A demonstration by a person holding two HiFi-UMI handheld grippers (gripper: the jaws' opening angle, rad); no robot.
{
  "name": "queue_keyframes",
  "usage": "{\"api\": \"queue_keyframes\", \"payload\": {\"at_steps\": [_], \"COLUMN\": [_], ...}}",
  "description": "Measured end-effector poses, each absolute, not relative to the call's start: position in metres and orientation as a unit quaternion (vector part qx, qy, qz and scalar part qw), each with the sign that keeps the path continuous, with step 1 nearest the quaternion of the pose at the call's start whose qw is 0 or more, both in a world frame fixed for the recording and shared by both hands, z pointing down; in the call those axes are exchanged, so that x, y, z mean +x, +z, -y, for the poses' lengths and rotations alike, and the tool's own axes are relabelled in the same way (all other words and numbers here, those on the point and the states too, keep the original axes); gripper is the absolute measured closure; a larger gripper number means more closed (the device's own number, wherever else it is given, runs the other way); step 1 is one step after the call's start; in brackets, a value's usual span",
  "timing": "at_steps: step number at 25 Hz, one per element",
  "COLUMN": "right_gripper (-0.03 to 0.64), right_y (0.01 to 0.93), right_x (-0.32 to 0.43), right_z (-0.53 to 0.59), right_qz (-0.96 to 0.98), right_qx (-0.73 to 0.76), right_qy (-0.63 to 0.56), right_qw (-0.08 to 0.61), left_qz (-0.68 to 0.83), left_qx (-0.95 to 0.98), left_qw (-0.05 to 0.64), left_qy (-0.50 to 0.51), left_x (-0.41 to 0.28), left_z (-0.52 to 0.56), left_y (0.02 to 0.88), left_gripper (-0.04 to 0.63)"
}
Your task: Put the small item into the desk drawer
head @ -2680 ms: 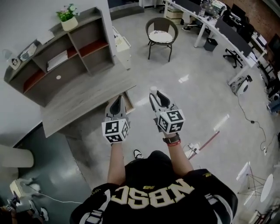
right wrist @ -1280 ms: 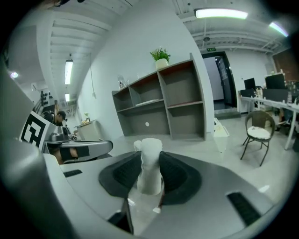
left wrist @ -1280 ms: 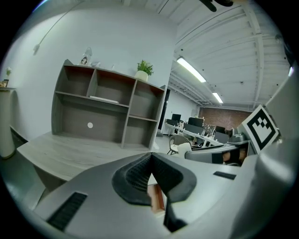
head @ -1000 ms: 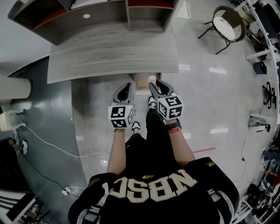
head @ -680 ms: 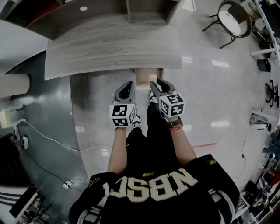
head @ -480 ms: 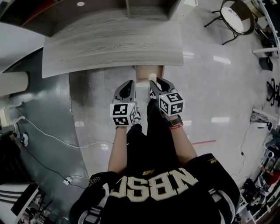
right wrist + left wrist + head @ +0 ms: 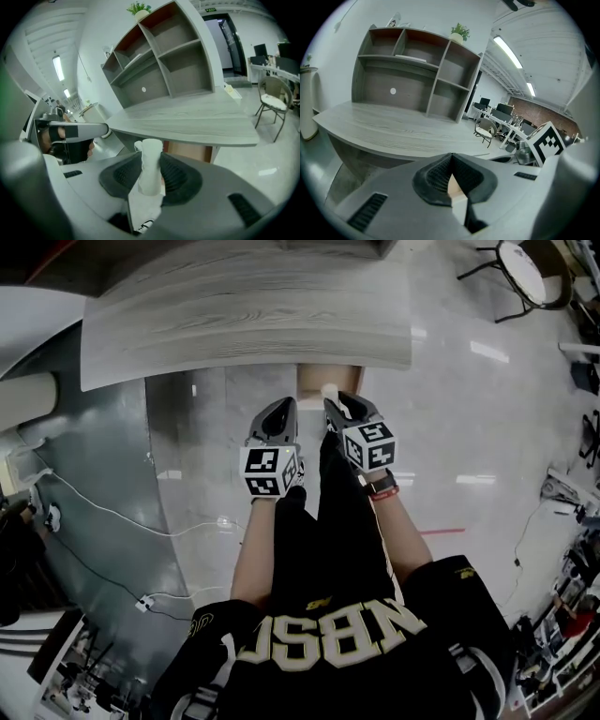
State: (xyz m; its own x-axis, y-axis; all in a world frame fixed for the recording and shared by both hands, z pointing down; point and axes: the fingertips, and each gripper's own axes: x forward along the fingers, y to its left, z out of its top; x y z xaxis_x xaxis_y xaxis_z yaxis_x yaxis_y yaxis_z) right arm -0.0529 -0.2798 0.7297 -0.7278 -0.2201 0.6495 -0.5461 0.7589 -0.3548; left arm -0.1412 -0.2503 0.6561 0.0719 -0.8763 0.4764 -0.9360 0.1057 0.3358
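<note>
R gripper (image 7: 150,165) pinching white roll (image 7: 151,149) mid-body; looks soft, light, crushable, so gentle squeeze only. L gripper (image 7: 451,161) pressed together, empty. Drawer (image 7: 311,381) at 12 o'clock, under desk (image 7: 244,315).

A grey wood-grain worktop (image 7: 244,306) stands against a white wall (image 7: 417,14), with an open shelf unit (image 7: 417,79) at its back and a potted plant (image 7: 460,32) on top. The glossy pale floor (image 7: 487,427) reflects light. Cables (image 7: 141,529) trail over a darker patch at the left. A round-seated chair (image 7: 520,263) stands well apart. Strip lights (image 7: 506,51) line the ceiling.
</note>
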Motion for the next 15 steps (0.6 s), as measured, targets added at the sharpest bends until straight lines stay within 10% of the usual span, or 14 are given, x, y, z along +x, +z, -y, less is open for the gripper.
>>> {"api": "queue_keyframes", "payload": {"at_steps": [15], "right_gripper": [0.485], "right_y": [0.821], "right_x": [-0.058], "right_z": [0.286], "right_qz": [0.882], "right_qx": [0.18], "right_qy": [0.238], "right_qw": [0.364], "left_qz": [0.662], "left_qx": [0.669], "left_qw": [0.328], "left_qy": [0.08], "left_x": [-0.128], "left_z": [0.262], "left_y": [0.724], "left_gripper": [0.583]}}
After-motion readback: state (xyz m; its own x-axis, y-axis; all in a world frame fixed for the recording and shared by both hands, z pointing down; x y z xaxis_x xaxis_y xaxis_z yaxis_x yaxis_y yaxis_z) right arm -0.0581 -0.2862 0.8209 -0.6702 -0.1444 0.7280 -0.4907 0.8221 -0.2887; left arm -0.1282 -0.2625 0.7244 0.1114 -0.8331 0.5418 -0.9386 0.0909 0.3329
